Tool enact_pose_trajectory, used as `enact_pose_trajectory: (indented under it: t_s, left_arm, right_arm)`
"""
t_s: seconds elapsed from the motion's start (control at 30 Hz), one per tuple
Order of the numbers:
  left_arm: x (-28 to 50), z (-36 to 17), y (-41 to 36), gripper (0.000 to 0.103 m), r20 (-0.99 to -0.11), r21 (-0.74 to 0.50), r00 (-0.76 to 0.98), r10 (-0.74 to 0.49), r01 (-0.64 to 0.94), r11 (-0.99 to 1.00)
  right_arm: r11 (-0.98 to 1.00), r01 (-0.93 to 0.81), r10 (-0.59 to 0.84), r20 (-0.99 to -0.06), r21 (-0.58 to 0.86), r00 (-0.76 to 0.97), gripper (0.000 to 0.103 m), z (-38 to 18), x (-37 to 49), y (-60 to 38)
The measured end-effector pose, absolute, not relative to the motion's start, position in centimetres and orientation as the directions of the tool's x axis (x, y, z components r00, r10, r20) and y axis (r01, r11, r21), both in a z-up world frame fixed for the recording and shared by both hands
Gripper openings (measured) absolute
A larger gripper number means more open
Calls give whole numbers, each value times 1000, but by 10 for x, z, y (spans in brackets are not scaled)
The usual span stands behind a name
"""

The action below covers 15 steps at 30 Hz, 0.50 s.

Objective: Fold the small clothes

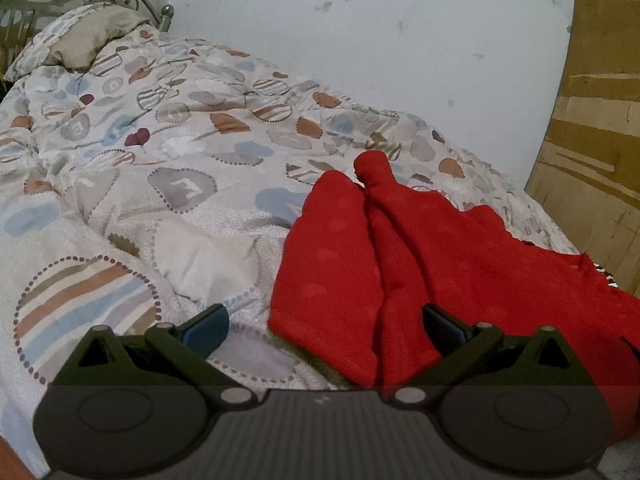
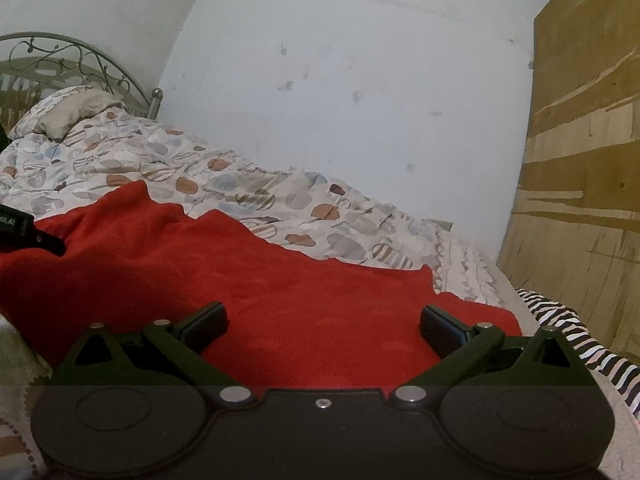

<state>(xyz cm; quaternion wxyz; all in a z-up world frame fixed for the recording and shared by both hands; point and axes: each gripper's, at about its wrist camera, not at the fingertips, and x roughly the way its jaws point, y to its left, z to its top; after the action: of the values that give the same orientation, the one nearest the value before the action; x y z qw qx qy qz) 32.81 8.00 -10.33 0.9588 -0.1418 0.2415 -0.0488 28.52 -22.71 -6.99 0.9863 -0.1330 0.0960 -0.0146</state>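
1. Nearest the lens in the left wrist view, the left gripper (image 1: 325,326) has its jaws spread wide and holds nothing; its right finger hangs over the near edge of the red garment (image 1: 420,248), its left finger over the patterned duvet (image 1: 120,184).
2. Likewise the right gripper (image 2: 323,326) stands wide and empty, both fingers above the red garment (image 2: 248,280), which fills the near part of that view.
3. That garment lies on the right side of the bed, rumpled, with a deep crease running far-to-near and a narrow part pointing toward the far wall (image 1: 400,40).
4. A striped cloth (image 2: 580,332) lies just beside its right edge.
5. Risks, as I judge them: pinching the soft duvet together with the garment, or catching only one layer at the crease, so the fold comes out skewed; the thick fabric may also slip from a shallow grip.
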Motion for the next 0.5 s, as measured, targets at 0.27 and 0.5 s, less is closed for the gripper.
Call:
enact_pose_trajectory:
  t_s: [0.27, 0.5]
  left_arm:
    - [337, -93, 88, 101, -510, -338, 835, -205, 25, 941]
    - [337, -76, 80, 70, -557, -339, 802, -216, 17, 941]
  right_arm:
    - [963, 7, -57, -179, -269, 982, 102, -71, 283, -226]
    - [963, 9, -59, -176, -271, 983, 102, -70, 283, -227]
